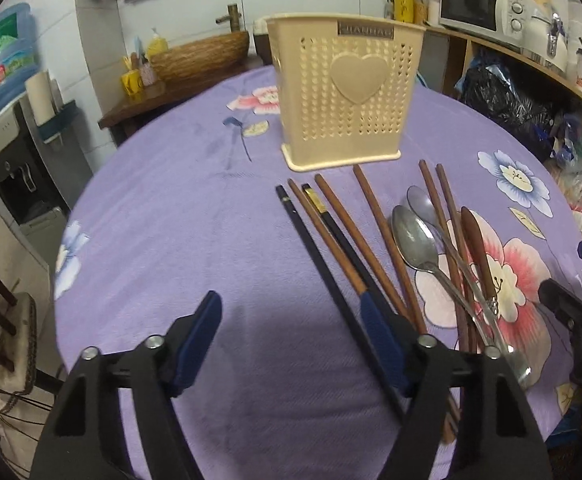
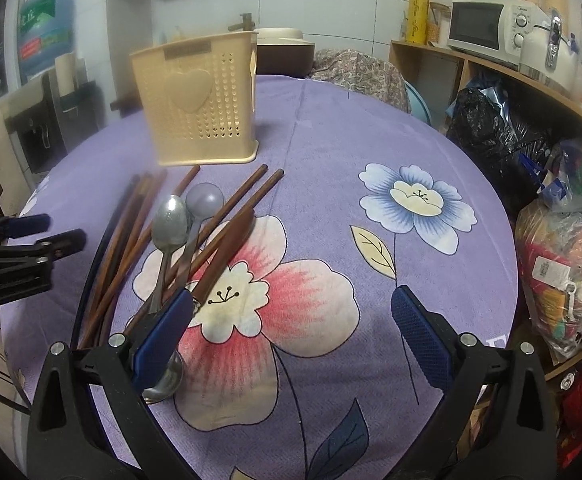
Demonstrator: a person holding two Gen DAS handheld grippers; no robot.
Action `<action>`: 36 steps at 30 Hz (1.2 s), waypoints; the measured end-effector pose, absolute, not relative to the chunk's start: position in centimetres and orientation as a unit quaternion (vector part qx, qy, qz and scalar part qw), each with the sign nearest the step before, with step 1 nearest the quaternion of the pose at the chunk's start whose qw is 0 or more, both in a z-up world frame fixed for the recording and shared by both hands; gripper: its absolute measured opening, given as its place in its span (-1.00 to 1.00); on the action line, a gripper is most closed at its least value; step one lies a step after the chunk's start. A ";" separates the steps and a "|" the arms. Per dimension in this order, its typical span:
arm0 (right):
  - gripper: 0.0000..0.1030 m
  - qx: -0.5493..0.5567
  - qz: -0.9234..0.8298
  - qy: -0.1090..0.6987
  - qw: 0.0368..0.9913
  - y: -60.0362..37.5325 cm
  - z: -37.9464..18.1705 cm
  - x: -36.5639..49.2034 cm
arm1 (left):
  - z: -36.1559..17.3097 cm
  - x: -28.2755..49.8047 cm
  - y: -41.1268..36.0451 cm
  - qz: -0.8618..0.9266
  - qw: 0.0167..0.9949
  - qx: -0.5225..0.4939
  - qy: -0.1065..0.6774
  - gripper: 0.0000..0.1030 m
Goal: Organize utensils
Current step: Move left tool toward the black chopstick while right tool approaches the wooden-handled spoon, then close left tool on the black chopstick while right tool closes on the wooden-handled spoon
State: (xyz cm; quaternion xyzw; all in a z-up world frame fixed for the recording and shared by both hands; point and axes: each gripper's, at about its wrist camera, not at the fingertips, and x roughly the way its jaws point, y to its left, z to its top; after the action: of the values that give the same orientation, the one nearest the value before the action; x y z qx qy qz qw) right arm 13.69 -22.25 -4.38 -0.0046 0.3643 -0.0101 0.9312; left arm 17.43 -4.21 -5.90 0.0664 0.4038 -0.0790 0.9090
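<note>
A beige perforated utensil holder (image 1: 343, 92) (image 2: 199, 100) with a heart on its front stands upright on the purple floral tablecloth (image 1: 179, 208). In front of it lie several brown and black chopsticks (image 1: 331, 232) (image 2: 127, 232), two metal spoons (image 1: 415, 240) (image 2: 171, 220) and a wooden-handled utensil (image 1: 477, 240) (image 2: 231, 244), loosely fanned out. My left gripper (image 1: 291, 308) is open above the cloth, its right finger over the chopsticks' near ends. My right gripper (image 2: 293, 300) is open too, its left finger over the spoon handles. Neither holds anything.
Each gripper shows at the other view's edge: right gripper (image 1: 579, 276), left gripper (image 2: 65, 229). Full bags (image 2: 563, 272) crowd the table's right side below a shelf with a microwave (image 2: 487, 26). A water dispenser (image 1: 15, 168) stands at the left.
</note>
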 end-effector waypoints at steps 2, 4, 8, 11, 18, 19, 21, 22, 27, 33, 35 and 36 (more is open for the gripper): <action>0.90 -0.008 -0.013 0.363 0.932 -22.1 -4.3 13.7 | -6.2 18.2 -4.3 -0.076 0.905 0.061 0.414 0.19; 0.90 -0.009 -0.012 0.364 0.931 -22.0 -4.4 13.7 | -6.5 18.8 -4.3 -0.074 0.901 0.049 0.424 0.14; 0.90 -0.009 -0.011 0.367 0.930 -22.0 -4.6 14.0 | -6.8 19.5 -4.8 -0.073 0.896 0.047 0.436 0.03; 0.90 -0.008 -0.009 0.370 0.929 -21.8 -4.7 14.3 | -7.2 20.0 -5.0 -0.074 0.891 0.048 0.445 -0.02; 0.90 -0.005 -0.002 0.391 0.921 -21.9 -5.0 15.6 | -7.4 21.4 -4.0 -0.080 0.891 0.062 0.443 -0.01; 0.90 -0.003 -0.003 0.392 0.920 -22.0 -5.0 15.8 | -7.3 21.8 -3.5 -0.082 0.890 0.061 0.444 -0.01; 0.90 0.001 0.002 0.396 0.918 -22.0 -5.0 16.4 | -7.2 22.5 -2.8 -0.078 0.888 0.058 0.449 -0.01; 0.90 0.005 0.009 0.400 0.916 -21.8 -5.0 16.9 | -7.2 22.9 -2.6 -0.079 0.887 0.058 0.451 -0.01; 0.47 0.040 0.038 0.424 0.904 -21.1 -5.5 19.5 | -7.1 24.3 -2.4 -0.084 0.885 0.059 0.454 -0.02; -0.08 0.067 0.038 0.448 0.891 -20.8 -6.5 21.9 | -7.1 25.6 -1.8 -0.085 0.885 0.051 0.454 -0.02; -0.20 0.065 0.033 0.448 0.891 -20.6 -6.7 22.3 | -7.2 25.7 -1.9 -0.084 0.886 0.054 0.453 -0.03; -0.25 0.063 0.030 0.449 0.891 -20.5 -6.7 22.6 | -7.2 25.9 -1.9 -0.083 0.886 0.055 0.452 -0.03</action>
State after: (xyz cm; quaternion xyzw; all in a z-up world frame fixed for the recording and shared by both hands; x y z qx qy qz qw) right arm 22.57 -20.46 -6.69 0.0631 0.4494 0.0304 0.8906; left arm 25.88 -1.93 -7.19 0.0547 0.4522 -0.0833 0.8864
